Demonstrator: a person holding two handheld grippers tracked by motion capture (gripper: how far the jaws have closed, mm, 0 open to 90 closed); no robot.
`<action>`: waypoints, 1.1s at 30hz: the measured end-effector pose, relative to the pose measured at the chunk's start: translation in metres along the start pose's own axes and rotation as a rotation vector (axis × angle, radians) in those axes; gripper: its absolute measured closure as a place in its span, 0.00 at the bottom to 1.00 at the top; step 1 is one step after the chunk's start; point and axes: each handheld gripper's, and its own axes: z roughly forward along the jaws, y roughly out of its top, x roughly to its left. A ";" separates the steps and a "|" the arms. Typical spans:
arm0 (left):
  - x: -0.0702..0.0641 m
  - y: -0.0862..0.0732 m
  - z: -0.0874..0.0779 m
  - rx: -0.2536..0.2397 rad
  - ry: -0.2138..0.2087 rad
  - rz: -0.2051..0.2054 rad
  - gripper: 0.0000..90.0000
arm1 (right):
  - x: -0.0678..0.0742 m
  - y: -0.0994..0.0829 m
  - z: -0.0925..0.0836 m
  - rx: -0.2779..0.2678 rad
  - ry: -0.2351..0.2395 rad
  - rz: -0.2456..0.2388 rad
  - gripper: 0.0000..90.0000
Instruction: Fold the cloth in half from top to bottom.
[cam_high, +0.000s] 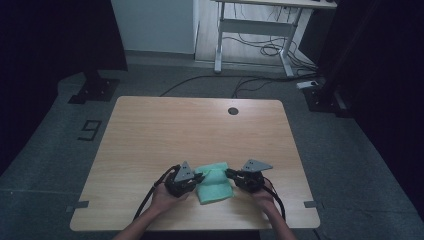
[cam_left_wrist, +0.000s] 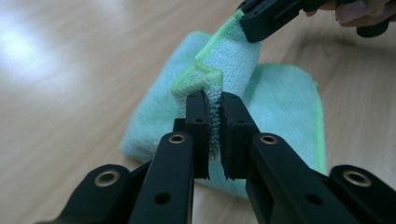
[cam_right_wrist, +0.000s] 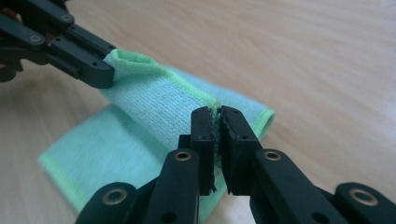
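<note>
You can read just one sign: a dark figure "9" marked on the grey floor (cam_high: 50, 145), lying just off the left edge of the light wooden table (cam_high: 150, 130). No other writing is legible.

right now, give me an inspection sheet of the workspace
surface: wooden table, with a round hole near the far edge
job's things: green cloth near the front edge, one edge lifted off the layer below
clutter: nothing seen
grippers: left gripper and right gripper each shut on the cloth's raised edge
cables: one trails from each gripper; more lie on the floor beyond the table
surroundings: white desk frame behind, dark stands either side
</note>
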 end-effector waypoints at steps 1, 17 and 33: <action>-0.001 -0.001 0.001 0.008 -0.004 0.004 0.91 | 0.001 -0.002 0.000 0.007 0.008 -0.002 0.93; 0.015 0.000 0.021 0.142 0.014 0.018 0.89 | 0.006 -0.008 0.016 0.113 0.040 0.017 0.93; 0.025 -0.003 -0.002 0.044 0.021 0.025 0.89 | 0.005 -0.001 0.014 0.037 0.007 0.046 0.91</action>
